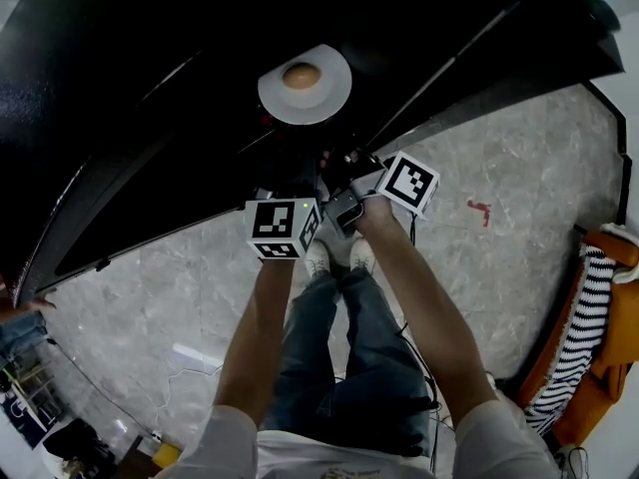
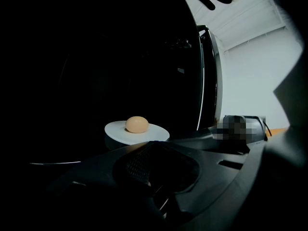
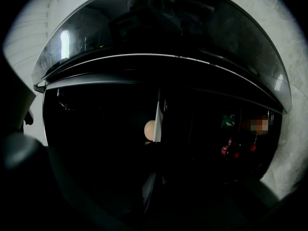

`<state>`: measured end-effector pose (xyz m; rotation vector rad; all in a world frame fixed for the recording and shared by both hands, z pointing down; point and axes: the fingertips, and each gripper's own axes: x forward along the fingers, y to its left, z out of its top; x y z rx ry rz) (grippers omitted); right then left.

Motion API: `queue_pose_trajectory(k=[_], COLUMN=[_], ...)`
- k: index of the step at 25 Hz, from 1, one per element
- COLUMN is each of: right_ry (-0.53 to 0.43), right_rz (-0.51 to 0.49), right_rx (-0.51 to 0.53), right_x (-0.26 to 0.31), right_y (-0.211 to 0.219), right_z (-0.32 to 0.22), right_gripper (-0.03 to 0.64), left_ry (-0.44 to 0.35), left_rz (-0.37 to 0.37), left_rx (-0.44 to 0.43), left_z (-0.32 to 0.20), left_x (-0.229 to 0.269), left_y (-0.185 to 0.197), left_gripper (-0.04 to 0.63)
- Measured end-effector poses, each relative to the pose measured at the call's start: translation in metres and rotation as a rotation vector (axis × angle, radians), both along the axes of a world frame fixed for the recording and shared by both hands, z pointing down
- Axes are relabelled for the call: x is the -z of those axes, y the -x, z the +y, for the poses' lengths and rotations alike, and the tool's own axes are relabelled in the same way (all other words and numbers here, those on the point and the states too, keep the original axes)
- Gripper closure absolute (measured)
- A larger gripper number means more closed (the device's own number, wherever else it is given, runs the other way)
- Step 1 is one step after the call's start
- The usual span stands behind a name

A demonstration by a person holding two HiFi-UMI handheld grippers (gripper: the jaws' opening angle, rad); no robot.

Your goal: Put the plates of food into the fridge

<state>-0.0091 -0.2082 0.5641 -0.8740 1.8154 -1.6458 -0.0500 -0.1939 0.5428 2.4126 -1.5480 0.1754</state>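
Fingers (image 3: 24, 167) of R gripper (image 3: 154, 153) on 1 plate (image 1: 329, 93) w/ 1 bun (image 1: 302, 76)

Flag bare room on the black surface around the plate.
Free: glossy black surface left and right of the round white plate holding a tan bun. Crowded: the plate's near edge, where left gripper and right gripper converge.

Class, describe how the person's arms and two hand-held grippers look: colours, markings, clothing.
The left hand-held gripper and right hand-held gripper have dark grey to black bodies. Each carries a white cube printed with black square markers; the left cube shows a small green light, the right cube shows none. The person wears short white sleeves, blue jeans and pale shoes.
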Motion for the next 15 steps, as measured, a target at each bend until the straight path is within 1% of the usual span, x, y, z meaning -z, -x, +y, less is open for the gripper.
queue_pose_trajectory(k=[6, 15], right_ry=[-0.003, -0.002], right_rz=[0.019, 0.016], right_rx=[0.008, -0.012], right_x=[-0.004, 0.001], right_y=[0.002, 0.001], right_z=[-0.008, -0.015], right_gripper=[0.606, 0.604], left_ry=[0.006, 0.005], left_rz=[0.002, -0.005], left_rx=[0.000, -0.001], left_z=[-0.004, -0.008], left_x=[-0.004, -0.001], left_y=[0.004, 0.007], left_gripper=[0.589, 0.589])
